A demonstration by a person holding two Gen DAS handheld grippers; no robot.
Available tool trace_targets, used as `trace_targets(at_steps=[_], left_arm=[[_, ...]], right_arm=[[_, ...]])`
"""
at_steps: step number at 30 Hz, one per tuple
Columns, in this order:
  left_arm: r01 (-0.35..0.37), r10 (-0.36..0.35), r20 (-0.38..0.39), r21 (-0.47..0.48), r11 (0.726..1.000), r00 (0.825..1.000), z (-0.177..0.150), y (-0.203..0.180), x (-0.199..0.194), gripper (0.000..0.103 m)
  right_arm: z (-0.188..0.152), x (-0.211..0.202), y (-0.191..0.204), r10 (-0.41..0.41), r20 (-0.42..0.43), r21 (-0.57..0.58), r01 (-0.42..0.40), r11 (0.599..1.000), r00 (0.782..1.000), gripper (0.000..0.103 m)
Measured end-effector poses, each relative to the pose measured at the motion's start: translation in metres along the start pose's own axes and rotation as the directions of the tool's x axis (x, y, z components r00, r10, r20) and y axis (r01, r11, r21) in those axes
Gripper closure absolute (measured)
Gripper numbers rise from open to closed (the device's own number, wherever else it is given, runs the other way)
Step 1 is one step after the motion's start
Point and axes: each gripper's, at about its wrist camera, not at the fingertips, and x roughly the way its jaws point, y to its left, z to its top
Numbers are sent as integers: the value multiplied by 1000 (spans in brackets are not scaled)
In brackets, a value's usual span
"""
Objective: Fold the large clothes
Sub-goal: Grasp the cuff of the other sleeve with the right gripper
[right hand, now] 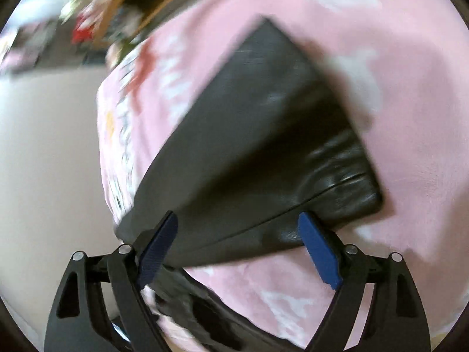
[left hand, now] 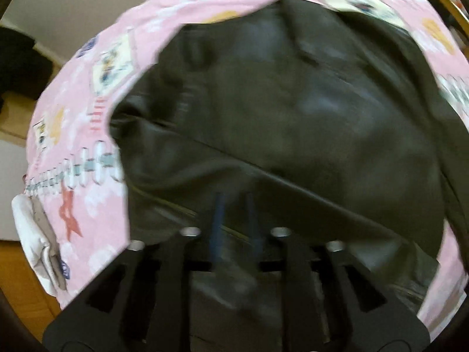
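A large black leather-like garment (left hand: 278,111) lies on a pink patterned bed cover (left hand: 76,135). My left gripper (left hand: 234,205) has its blue fingers close together, pinching a fold of the black garment near its seam. In the right wrist view a flat part of the black garment (right hand: 249,152), perhaps a sleeve, lies on the pink cover (right hand: 395,117). My right gripper (right hand: 237,226) is open, its blue pads (right hand: 318,252) spread wide on either side of the near edge of that piece. Both views are motion-blurred.
The bed edge drops to a pale floor on the left (right hand: 44,146). A wooden chair or stand (right hand: 132,3) with clutter is beyond the bed. A white cloth item (left hand: 35,234) hangs at the bed's left edge, above a wooden floor (left hand: 17,264).
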Motion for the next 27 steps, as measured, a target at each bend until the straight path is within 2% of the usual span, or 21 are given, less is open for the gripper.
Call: trace_targets(at_steps=[1, 2, 3, 6, 8, 9, 10, 14, 16, 17, 18, 20, 22, 23, 25, 27], left_arm=[[-2, 2, 1, 10, 1000, 1000, -7, -16, -2, 34], [-2, 1, 17, 19, 1000, 1000, -12, -30, -4, 32], [2, -3, 27, 43, 999, 1000, -17, -44, -2, 32], [47, -44, -48, 52, 998, 998, -25, -64, 15, 32], [79, -76, -68, 41, 996, 995, -28, -66, 20, 32], [84, -80, -73, 55, 995, 994, -29, -68, 22, 32], [83, -79, -64, 67, 994, 995, -30, -68, 22, 32], [72, -69, -27, 132, 989, 997, -37, -67, 23, 32], [79, -77, -23, 104, 991, 997, -40, -56, 28, 32], [91, -90, -21, 82, 992, 996, -42, -51, 30, 32], [107, -107, -18, 49, 993, 994, -43, -45, 34, 32], [133, -133, -8, 13, 991, 991, -46, -38, 36, 32], [158, -158, 10, -15, 987, 987, -49, -33, 38, 32], [177, -177, 19, -28, 984, 984, -51, -30, 40, 32], [197, -195, 36, -50, 979, 980, -55, -23, 43, 32], [202, -198, 53, -70, 977, 979, -58, -15, 46, 32]], right_arm=[[0, -1, -1, 16, -8, 26, -16, 1000, 1000, 24], [0, -2, 1, 19, -19, 28, -18, 999, 1000, 24], [-2, -1, 3, -1, -27, 27, 2, 1000, 1000, 25], [-8, -16, 0, -56, -44, 25, 57, 998, 997, 25], [-8, -18, 2, -107, 0, -29, 107, 994, 994, 24], [-3, -12, 6, -165, 46, -75, 168, 983, 985, 24], [0, -10, 1, -180, 59, -83, 184, 979, 982, 24], [13, 2, -6, -166, 109, -31, 170, 985, 980, 26], [9, -2, 4, -209, 144, -78, 221, 972, 967, 48], [7, -6, 13, -236, 173, -137, 261, 956, 956, 67], [5, -9, 20, -227, 196, -186, 264, 947, 954, 80], [5, -12, 36, -222, 224, -278, 280, 919, 949, 80], [12, -3, 43, -222, 199, -295, 275, 915, 954, 73], [17, 4, 43, -224, 183, -288, 270, 919, 957, 65], [22, 8, 43, -229, 204, -255, 278, 926, 952, 71], [17, 5, 55, -239, 251, -282, 307, 909, 938, 92]])
